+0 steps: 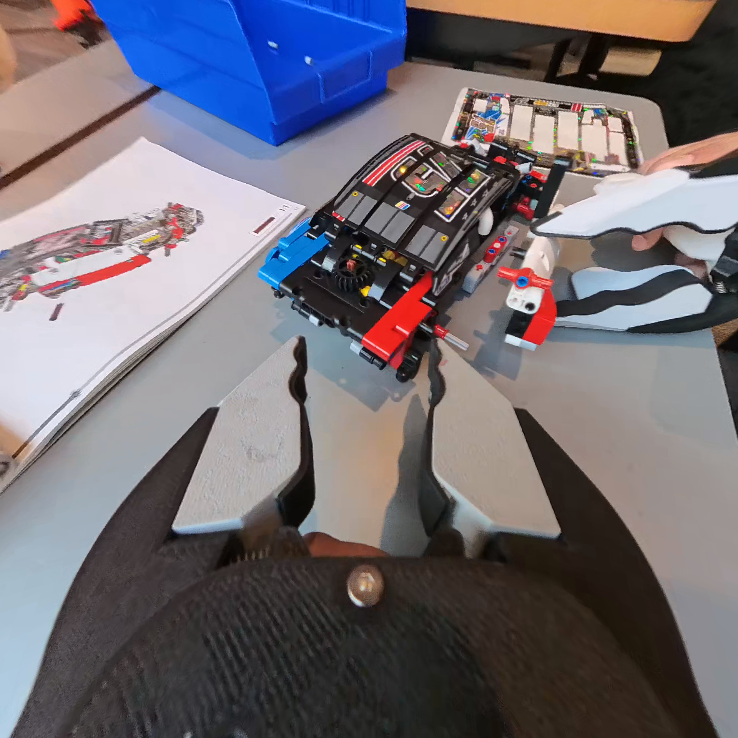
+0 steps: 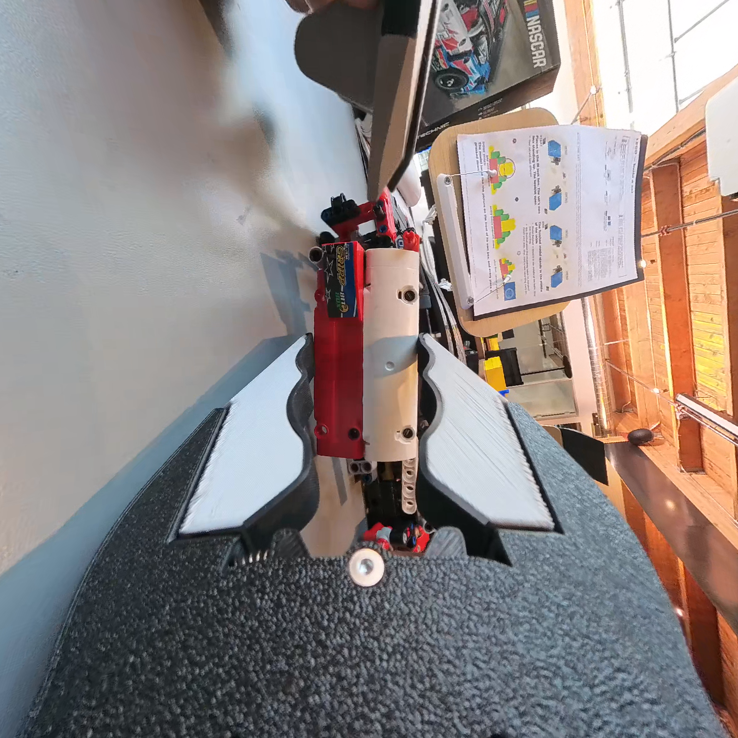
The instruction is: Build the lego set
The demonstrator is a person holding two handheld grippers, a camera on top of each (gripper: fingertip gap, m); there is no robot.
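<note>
Here we hold two grippers over a grey table [image 1: 599,459]. Our left gripper [image 1: 367,355] hovers just short of the lego car [image 1: 399,235], its two grey fingers spread apart with nothing between them; only bare tabletop shows in the gap. The car rests on the table, black-roofed, with a blue corner on one side and a red one on the other, the red corner nearest the left gripper's right fingertip.

To the right of the car, our right gripper [image 1: 559,271] comes in from the side, turned on edge. In its own wrist view, the right gripper [image 2: 365,351] is clamped on a red and white side panel [image 2: 367,347], with one finger pressing the red face and the other the white face. The panel lies along the fingers and reaches past their tips, just beside the car's flank.

An open instruction booklet [image 1: 120,279] lies left of the car, a blue bin [image 1: 259,60] stands behind it, and a sticker sheet [image 1: 559,127] lies beyond the car's far end.
</note>
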